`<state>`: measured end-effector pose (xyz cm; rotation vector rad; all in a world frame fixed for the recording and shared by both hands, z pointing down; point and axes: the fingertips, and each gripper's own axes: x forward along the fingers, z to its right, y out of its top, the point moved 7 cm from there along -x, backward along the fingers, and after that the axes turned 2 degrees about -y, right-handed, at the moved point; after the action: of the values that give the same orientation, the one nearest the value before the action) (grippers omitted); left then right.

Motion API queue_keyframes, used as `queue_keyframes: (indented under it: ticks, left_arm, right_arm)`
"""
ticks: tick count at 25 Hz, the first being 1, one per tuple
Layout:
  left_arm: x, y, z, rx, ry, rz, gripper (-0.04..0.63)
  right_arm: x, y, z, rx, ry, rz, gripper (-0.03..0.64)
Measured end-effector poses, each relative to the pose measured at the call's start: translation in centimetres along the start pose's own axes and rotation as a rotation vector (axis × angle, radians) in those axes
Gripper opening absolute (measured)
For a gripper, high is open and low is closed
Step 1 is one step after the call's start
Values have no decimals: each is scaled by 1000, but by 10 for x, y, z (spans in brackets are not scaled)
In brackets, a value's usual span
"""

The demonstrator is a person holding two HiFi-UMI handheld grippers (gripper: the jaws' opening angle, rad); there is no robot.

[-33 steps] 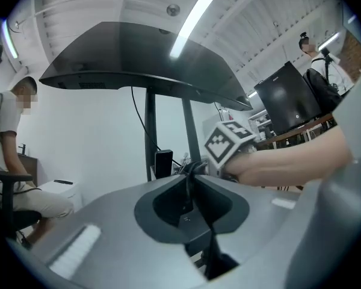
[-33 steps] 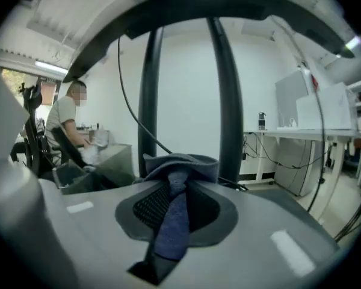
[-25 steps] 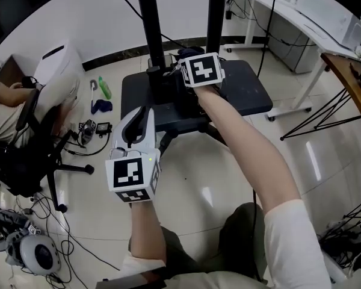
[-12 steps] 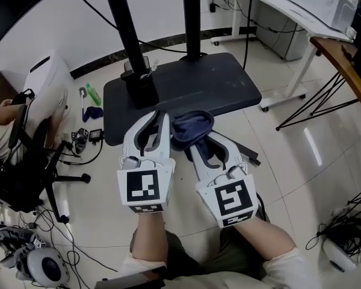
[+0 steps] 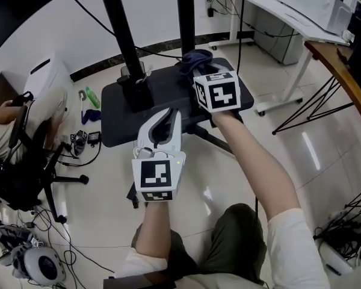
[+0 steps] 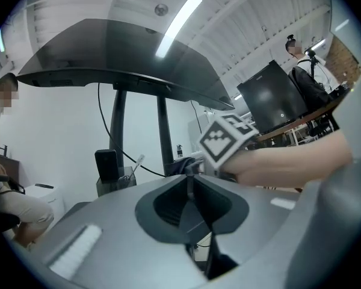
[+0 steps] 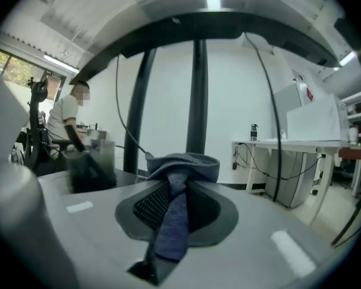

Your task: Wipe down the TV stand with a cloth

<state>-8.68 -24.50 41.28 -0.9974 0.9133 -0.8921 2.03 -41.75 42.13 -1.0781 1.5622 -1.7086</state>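
Note:
The TV stand is a black flat base (image 5: 117, 110) on the floor with two black poles (image 5: 117, 35) rising from it. My right gripper (image 5: 200, 70) reaches over the far right part of the base, shut on a dark blue cloth (image 5: 192, 58) that bunches ahead of its jaws. In the right gripper view the cloth (image 7: 183, 164) hangs pinched between the jaws of this gripper (image 7: 179, 182). My left gripper (image 5: 168, 114) hovers by the base's near edge, shut and holding nothing; the left gripper view shows its jaws (image 6: 189, 176) closed together.
A black office chair (image 5: 24, 161) and a seated person (image 5: 0, 119) are at the left, with a white bin (image 5: 48, 83), a green bottle (image 5: 91, 95) and cables on the floor. A white desk (image 5: 277, 5) and a wooden table edge (image 5: 343, 71) stand at the right.
The right gripper drew back toward me with the cloth, then pushed forward again to the far side of the base. The left gripper stayed near the front edge, still shut.

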Motion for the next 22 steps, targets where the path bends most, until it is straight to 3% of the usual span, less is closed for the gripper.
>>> queue_keyframes:
  ticks: [4, 8, 15, 20, 22]
  left_arm:
    - [-5, 4, -4, 9, 10, -4, 107]
    - [-10, 6, -14, 2, 40, -4, 107]
    - [1, 4, -3, 8, -4, 6, 107]
    - [-1, 3, 27, -23, -54, -132, 97]
    - [1, 2, 36, -20, -71, -157, 97]
  right_arm:
    - [58, 12, 16, 7, -35, -147, 72]
    - [59, 18, 17, -3, -36, -167, 72]
    - [-61, 4, -17, -101, 40, 36, 72]
    - [-172, -46, -52, -86, 24, 229, 72]
    - [-192, -59, -58, -68, -3, 252, 72]
